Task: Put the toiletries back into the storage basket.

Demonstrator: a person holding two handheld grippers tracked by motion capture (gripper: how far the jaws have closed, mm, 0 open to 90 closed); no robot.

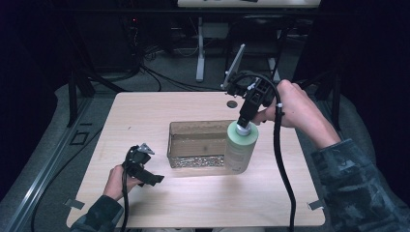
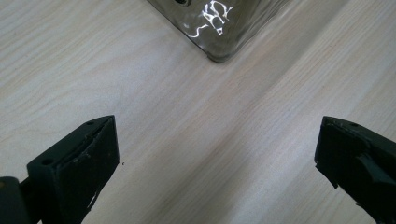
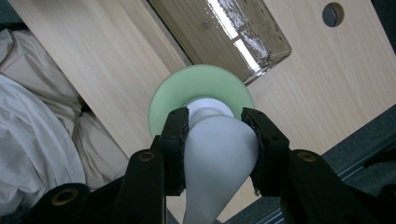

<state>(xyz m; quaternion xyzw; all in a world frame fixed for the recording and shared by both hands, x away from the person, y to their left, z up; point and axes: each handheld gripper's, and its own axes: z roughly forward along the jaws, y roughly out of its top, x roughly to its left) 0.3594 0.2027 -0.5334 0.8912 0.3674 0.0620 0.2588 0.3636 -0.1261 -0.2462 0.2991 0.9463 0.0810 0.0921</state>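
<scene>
A: From the high view, where did we have the right gripper (image 1: 245,122)?

B: Above the right end of the clear container (image 1: 197,144), clamped on the white pump top of the pale green bottle (image 1: 241,146). The bottle hung off the wooden table (image 1: 159,203) — its base seemed level with the container's near right corner, though we could not tell whether it touched the glass.

A: And our left gripper (image 1: 153,178)?

B: Low over the table, near its front left edge, well apart from the container.

A: What did the left gripper view give us?

B: Its two black jaws stood wide with nothing between them, only bare wood. A rounded corner of the container (image 2: 219,28) lay ahead of them.

A: And the right gripper view?

B: We looked straight down the bottle (image 3: 201,88) — the jaws pressed on either side of the white pump head, the green shoulder ringed below it. Beyond lay the container (image 3: 233,32) and a round hole (image 3: 331,14) in the tabletop.
</scene>
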